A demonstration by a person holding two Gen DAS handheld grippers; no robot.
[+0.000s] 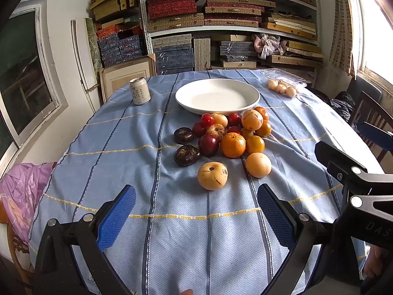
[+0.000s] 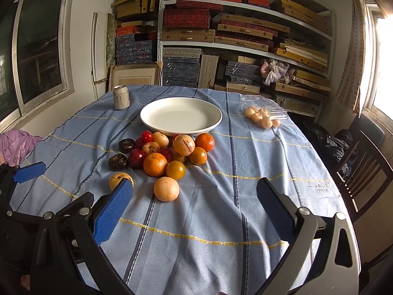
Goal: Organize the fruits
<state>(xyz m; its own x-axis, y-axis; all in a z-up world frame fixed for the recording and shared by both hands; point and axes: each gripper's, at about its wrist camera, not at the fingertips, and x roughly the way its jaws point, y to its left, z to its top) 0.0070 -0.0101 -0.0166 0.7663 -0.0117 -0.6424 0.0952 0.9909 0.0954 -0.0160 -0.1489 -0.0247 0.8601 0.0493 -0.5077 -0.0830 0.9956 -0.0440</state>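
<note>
I hold both grippers over the near edge of the bench [image 1: 137,162], the left gripper [image 1: 196,211] and the right gripper [image 2: 194,204] each spread wide with nothing between their blue, stippled pads [image 1: 115,218]. The fruits [image 1: 228,137] sit in a loose heap at centre frame in both views, just in front of the plate [image 1: 186,98], which is white, glossy, shallow and bare. Two pale round fruits lie nearest me: a scarred pear [image 1: 212,175] and a smooth orange [image 1: 258,164]. Behind them crowd glossy plums, dimpled tangerines and two dark, wrinkled fruits at the heap's left.

The risk, as I judge it, is rolling. Every piece is round, the heap rests fruit against fruit, and the cloth [image 1: 172,233] is thin, creased and loose, so a nudge from an outstretched finger could scatter pieces toward the bench's edge. Smooth skins may also slip from the pads if pinched off centre, and soft fruit could bruise. A can [image 1: 139,91] stands upright at upper left; a clear box [image 1: 287,83] of small pale fruits sits at upper right.
</note>
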